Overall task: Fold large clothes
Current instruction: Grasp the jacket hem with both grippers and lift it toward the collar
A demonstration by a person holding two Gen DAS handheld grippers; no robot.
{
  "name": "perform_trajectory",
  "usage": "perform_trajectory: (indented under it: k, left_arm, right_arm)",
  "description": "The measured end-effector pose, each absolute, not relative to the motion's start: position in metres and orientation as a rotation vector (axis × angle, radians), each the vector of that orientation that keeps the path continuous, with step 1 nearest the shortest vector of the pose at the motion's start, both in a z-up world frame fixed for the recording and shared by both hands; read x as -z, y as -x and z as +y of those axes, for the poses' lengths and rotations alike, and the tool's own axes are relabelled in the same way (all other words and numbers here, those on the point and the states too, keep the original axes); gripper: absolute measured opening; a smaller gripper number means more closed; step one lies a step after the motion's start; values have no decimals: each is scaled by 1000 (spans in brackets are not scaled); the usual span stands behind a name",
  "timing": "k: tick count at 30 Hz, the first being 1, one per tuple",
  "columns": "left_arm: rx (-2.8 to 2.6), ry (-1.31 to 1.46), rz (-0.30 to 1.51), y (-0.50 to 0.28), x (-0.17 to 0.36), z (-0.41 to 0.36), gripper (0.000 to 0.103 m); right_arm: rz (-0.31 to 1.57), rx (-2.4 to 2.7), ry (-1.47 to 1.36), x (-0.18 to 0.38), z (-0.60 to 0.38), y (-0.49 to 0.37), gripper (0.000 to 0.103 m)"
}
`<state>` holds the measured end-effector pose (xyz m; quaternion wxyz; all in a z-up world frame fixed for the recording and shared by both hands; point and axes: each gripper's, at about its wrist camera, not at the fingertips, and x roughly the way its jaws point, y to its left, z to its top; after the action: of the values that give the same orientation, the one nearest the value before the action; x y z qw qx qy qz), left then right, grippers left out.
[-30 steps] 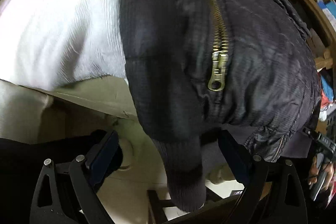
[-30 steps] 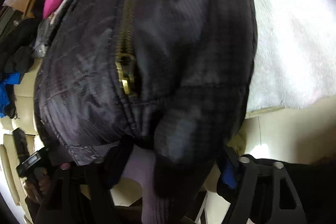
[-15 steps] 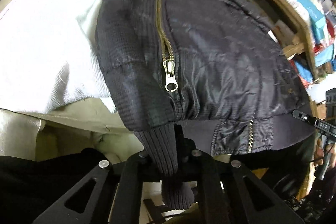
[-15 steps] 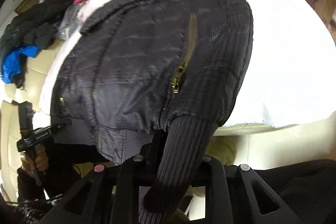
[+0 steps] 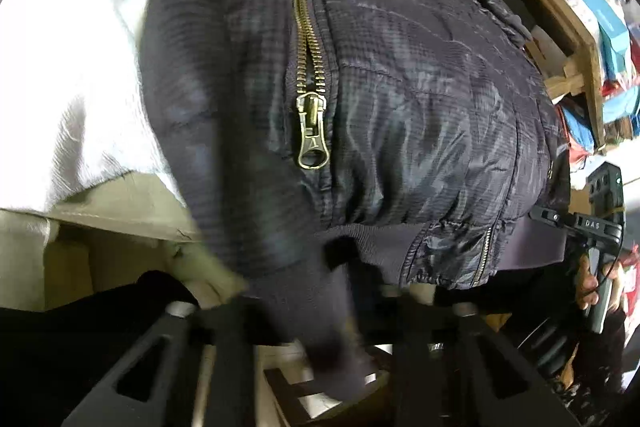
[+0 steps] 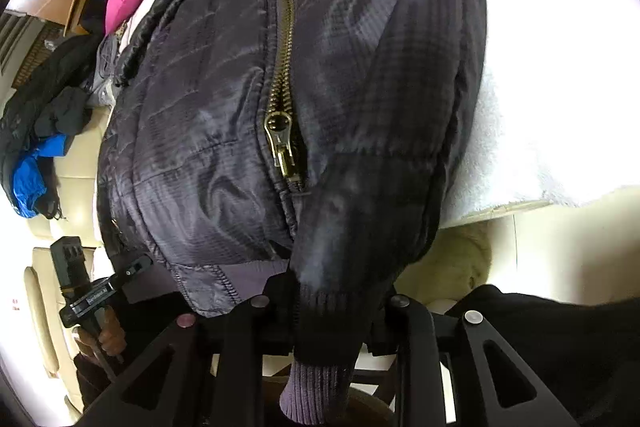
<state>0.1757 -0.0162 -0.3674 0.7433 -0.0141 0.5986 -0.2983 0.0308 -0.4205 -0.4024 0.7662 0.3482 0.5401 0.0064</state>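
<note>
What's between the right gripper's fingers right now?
The ribbed knit sleeve cuff of the black jacket, pinched in the right gripper. The right wrist view shows it.

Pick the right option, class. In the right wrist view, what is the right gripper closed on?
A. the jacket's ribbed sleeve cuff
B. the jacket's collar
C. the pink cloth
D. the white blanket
A: the right gripper clamps the ribbed cuff of the dark jacket, which hangs down between its jaws.
</note>
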Motion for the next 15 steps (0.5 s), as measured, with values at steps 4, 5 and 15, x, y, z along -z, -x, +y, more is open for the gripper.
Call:
perform_trajectory:
  k: [4,5,15]
  left_arm:
    - [714,21,1269,-170,344,-12,8]
    - [739,30,1259,-170,334,-10,8]
    - [925,109,984,-208,196,-15,8]
  right_arm:
    - [1151,-15,-704,385,-420,-19,22]
    - [1135,-19,-699,376,-419,-17,21]
    - [754,-112,-590,237,-432,-24,20]
